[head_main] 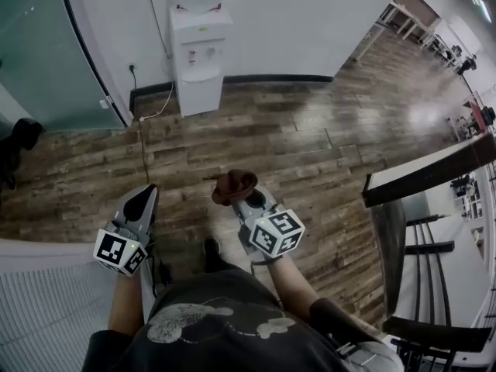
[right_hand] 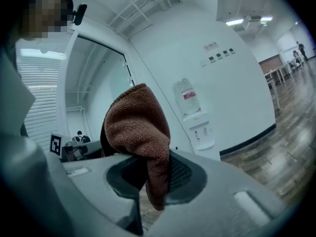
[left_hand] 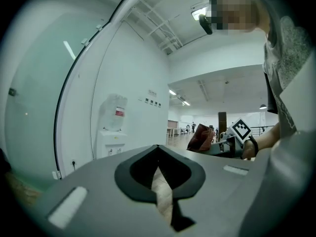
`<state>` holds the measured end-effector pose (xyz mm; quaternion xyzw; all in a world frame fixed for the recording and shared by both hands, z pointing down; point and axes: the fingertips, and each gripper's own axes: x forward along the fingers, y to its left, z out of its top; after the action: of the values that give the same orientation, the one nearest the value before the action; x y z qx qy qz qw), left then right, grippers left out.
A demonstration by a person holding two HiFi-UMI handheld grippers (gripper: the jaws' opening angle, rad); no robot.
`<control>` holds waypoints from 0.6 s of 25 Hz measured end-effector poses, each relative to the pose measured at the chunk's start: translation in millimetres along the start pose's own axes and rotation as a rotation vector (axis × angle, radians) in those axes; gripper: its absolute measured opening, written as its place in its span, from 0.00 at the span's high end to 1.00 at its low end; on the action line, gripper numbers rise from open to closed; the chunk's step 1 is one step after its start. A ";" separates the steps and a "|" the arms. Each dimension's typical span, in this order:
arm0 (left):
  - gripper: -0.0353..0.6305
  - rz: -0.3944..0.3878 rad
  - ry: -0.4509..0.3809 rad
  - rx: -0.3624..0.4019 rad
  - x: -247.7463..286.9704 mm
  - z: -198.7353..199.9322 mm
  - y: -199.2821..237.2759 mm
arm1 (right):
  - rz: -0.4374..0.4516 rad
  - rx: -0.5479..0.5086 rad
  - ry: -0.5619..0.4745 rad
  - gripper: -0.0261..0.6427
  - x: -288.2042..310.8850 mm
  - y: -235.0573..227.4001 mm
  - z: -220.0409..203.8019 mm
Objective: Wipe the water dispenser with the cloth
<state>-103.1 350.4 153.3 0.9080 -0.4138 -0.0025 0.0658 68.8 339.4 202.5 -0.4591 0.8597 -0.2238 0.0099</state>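
The white water dispenser [head_main: 200, 56] stands against the far wall, a few paces ahead across the wood floor, with a bottle on top. It also shows small in the left gripper view as the dispenser [left_hand: 111, 132] and in the right gripper view as the dispenser [right_hand: 197, 127]. My right gripper [head_main: 246, 196] is shut on a brown cloth [head_main: 234, 184], which bunches above its jaws. Up close the cloth [right_hand: 140, 132] hangs down between the right gripper's [right_hand: 153, 181] jaws. My left gripper [head_main: 142, 201] is held low at the left, shut and holding nothing, with only a thin slit between the jaws [left_hand: 160, 189].
A glass partition [head_main: 39, 53] runs along the left. A cable [head_main: 155, 111] trails from a wall socket beside the dispenser. A dark railing and table edge [head_main: 426, 173] stand at the right. A white slatted panel [head_main: 46, 308] lies at the lower left.
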 end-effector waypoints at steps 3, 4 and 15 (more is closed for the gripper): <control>0.92 0.015 0.000 -0.001 34.4 7.7 10.9 | -0.006 -0.003 0.017 0.88 22.1 -29.5 13.6; 0.92 0.015 0.004 -0.002 44.5 11.4 12.2 | -0.015 0.001 0.017 0.88 28.1 -38.4 18.2; 0.92 -0.012 0.037 -0.003 131.4 2.9 66.2 | -0.086 0.063 0.035 0.88 85.2 -97.8 34.4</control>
<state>-66.6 208.3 165.0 0.9102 -0.4072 0.0131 0.0746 104.0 212.0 226.2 -0.4911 0.8316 -0.2593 -0.0003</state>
